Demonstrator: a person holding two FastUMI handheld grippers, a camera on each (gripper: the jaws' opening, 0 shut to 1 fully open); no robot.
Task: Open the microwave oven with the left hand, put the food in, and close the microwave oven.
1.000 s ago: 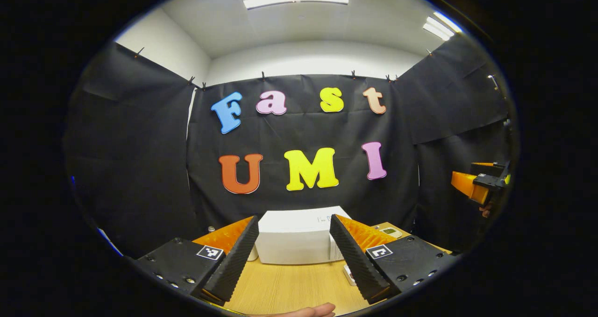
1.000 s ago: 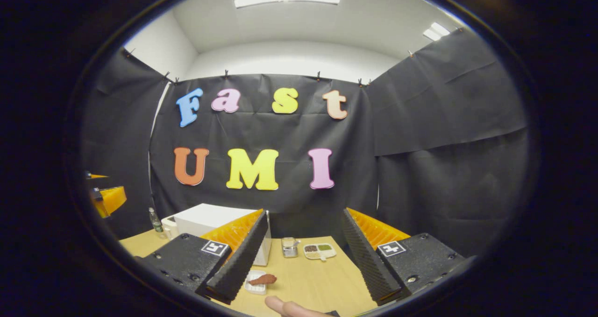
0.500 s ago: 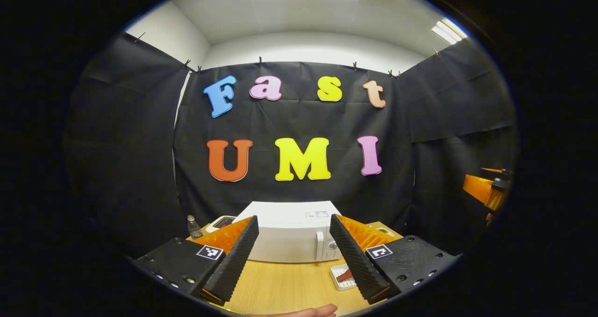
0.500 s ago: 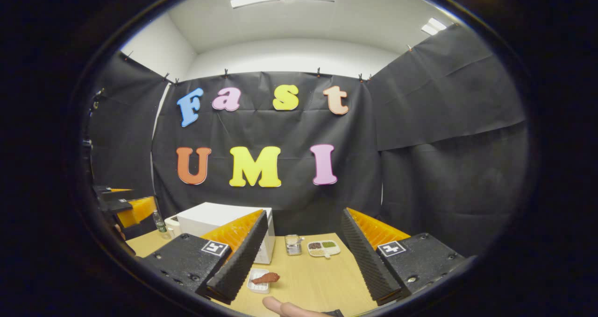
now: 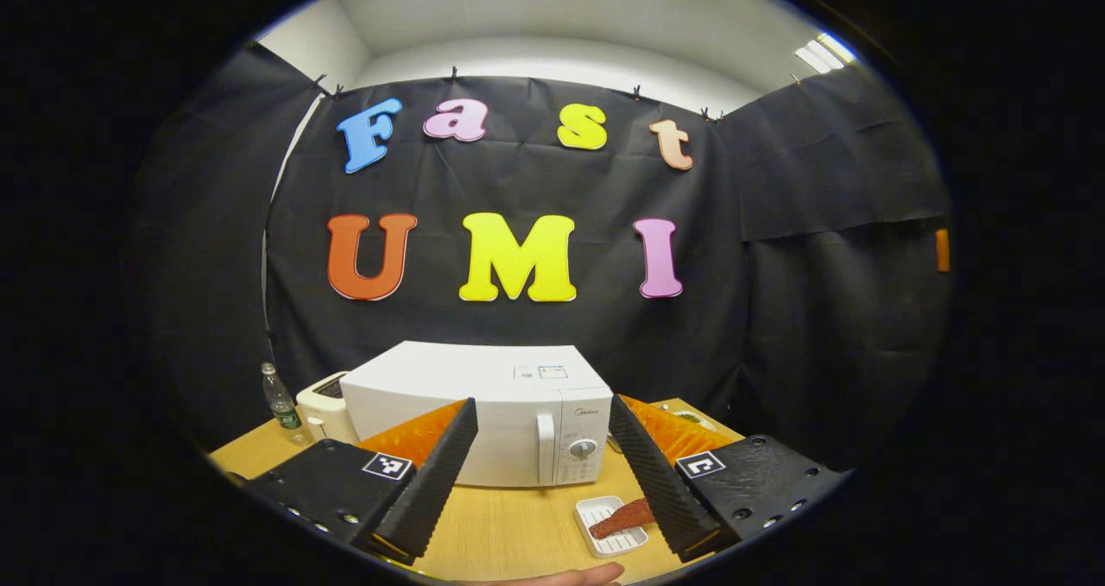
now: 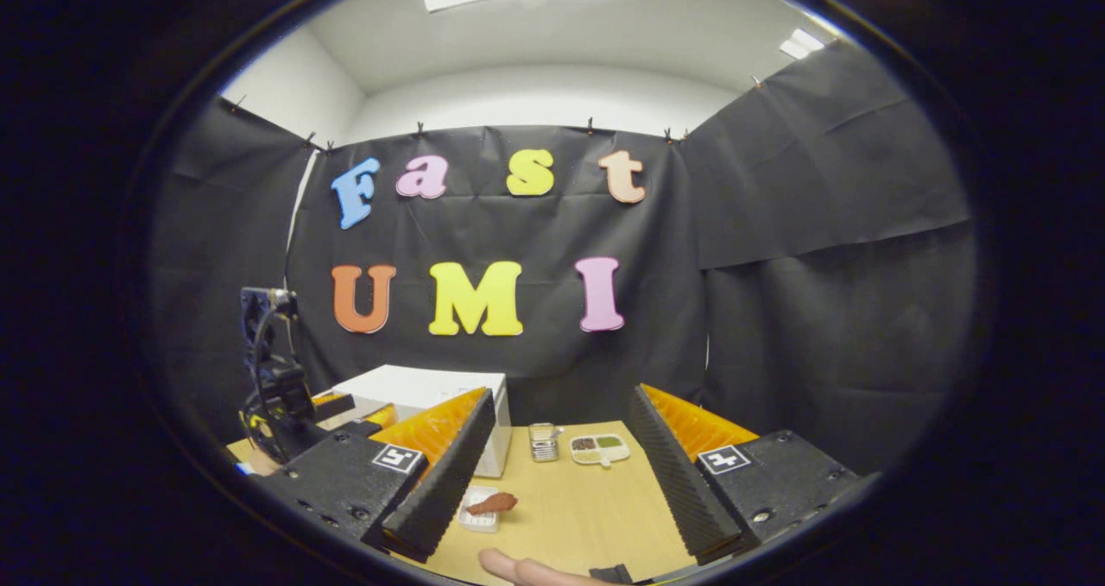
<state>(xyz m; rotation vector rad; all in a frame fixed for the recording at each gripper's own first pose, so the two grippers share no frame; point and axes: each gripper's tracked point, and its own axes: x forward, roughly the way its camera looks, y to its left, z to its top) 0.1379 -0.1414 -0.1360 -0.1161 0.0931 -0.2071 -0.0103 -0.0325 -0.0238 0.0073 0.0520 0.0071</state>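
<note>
the microwave oven point(image 5: 483, 413) stands on the wooden desk point(image 5: 509, 526) close to the back cloth, its door shut, the handle point(image 5: 545, 448) and one round knob point(image 5: 583, 450) on its right side facing the left gripper view. i judge the task is at its first step: the door is not yet opened. the food point(image 5: 623, 518), one reddish-brown piece, lies across one small white tray point(image 5: 604, 530) on the desk just in front of the oven's right corner, probably set there so that the way into the oven is short

the left gripper point(image 5: 542, 469) hovers in front of the oven, apart from it, its jaws wide and holding nothing. it looks toward the side with the handle — a sensible aim, i think, since this hand must pull the door. the right gripper point(image 6: 557, 474) hangs above the desk to the right, jaws also wide and empty, with the food point(image 6: 492, 504) low between its fingers; it seems to wait near it for the pick-up. in the right gripper view the left gripper point(image 6: 345, 409) shows farther off, beside the oven point(image 6: 432, 396)

counted: one oven, one piece of food on one tray, two grippers. further out on the desk are one small bottle point(image 5: 280, 400) and one pale appliance point(image 5: 321, 394) to the left of the oven, and to its right one small metal box point(image 6: 544, 444) and one divided dish point(image 6: 598, 449) — its contents are too small to tell
</note>
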